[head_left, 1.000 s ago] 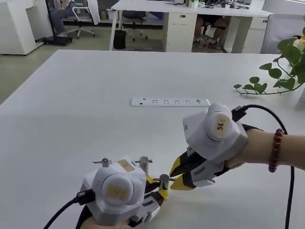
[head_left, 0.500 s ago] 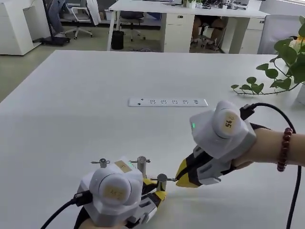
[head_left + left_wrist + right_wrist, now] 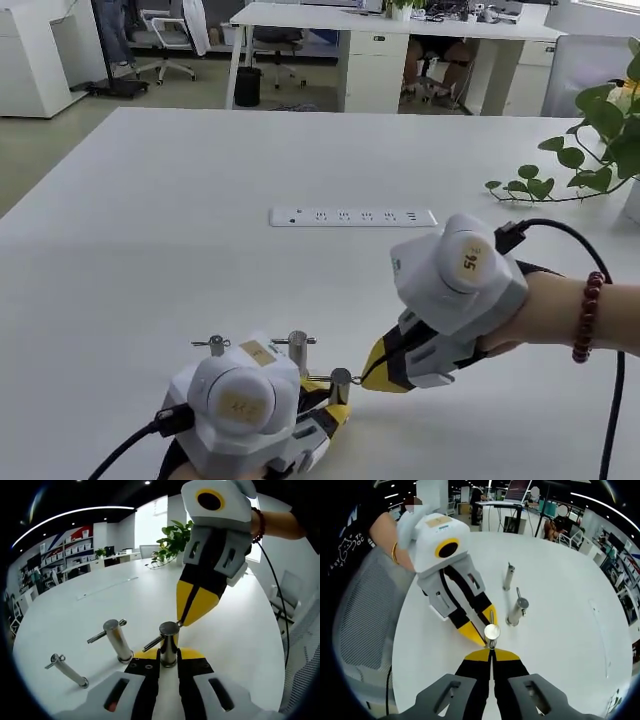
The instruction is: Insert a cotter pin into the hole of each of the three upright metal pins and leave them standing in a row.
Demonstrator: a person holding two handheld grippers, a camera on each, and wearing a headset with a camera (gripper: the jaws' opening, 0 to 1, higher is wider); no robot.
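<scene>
Cotter pin (image 3: 151,644) pokes through the last metal pin (image 3: 169,637), upright on the surface (image 3: 240,630). Left claw (image 3: 168,656) clamps that pin; right claw (image 3: 491,652) pinches the cotter's end. Insertion looks nearly done; next, release both gently.

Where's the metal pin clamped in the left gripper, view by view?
Head view: clamped pin bottom centre, cotter pin through it.
Left gripper view: pin centre, between its jaws.
Right gripper view: pin centre, above its jaws.
Shared landmark: neighbouring upright pin.
</scene>
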